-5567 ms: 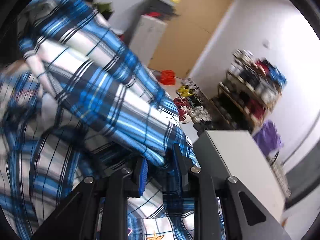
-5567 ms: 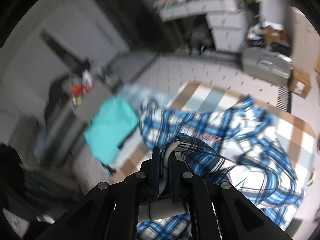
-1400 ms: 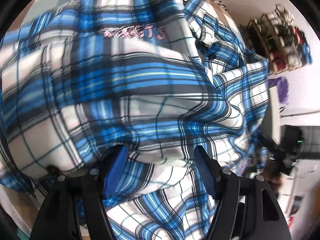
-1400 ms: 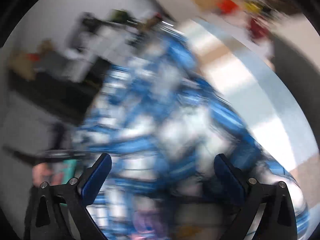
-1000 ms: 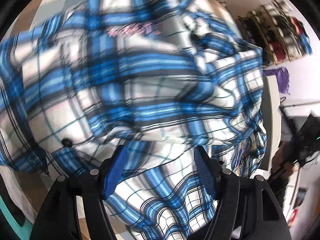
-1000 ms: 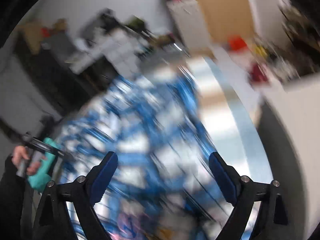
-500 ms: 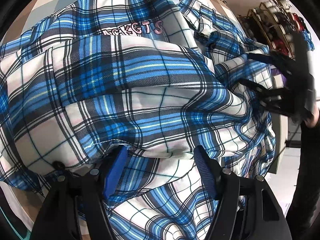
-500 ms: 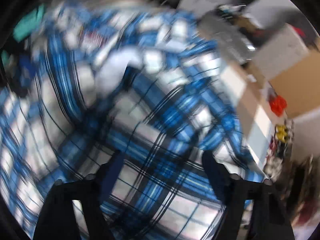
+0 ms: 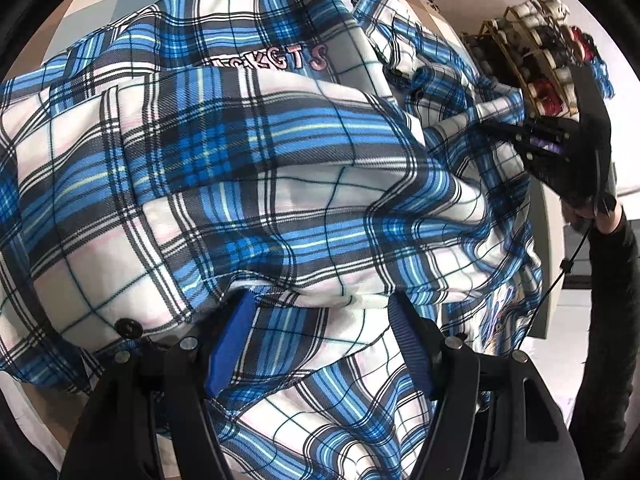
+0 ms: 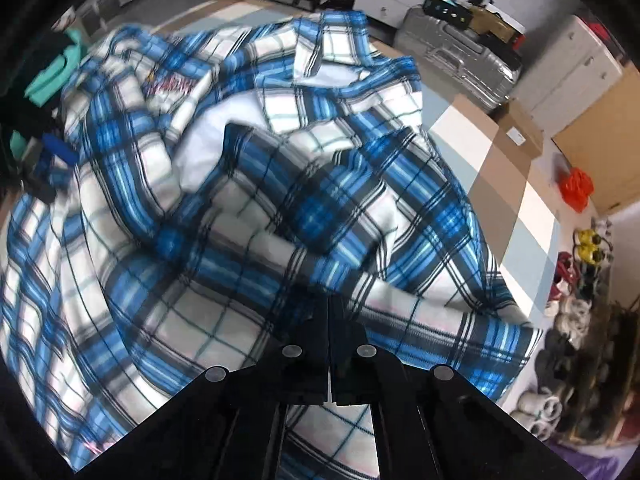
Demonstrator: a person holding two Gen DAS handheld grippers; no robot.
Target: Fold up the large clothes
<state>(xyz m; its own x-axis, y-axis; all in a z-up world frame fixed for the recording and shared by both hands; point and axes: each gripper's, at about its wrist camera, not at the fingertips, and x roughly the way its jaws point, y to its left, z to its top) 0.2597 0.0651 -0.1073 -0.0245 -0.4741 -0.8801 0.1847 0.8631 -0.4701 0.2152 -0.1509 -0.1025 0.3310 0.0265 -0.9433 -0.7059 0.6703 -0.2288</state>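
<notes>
Gripping: right gripper [image 10: 330, 308] pinches shirt [image 10: 248, 200] fold, jaws closed.
Left gripper [image 9: 320, 344]: jaws apart around bunched cloth.

Plaid shirt [image 9: 256, 184] between hand-held gripper [image 9: 320, 344] pads

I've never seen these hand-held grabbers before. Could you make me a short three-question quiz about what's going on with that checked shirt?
1. True or false: the blue, white and black plaid flannel shirt lies flat and neatly folded.
2. Which gripper is shut on the shirt's cloth? A) the left gripper B) the right gripper C) neither
3. Fill in: the pink embroidered lettering sits on the shirt's ____ fabric.

Key
1. False: it is crumpled in a heap on the tan, white and pale blue checked surface.
2. B: its jaws are closed with cloth bunched at the tips, while the left gripper's blue pads stand apart over the cloth.
3. Plaid.
</notes>
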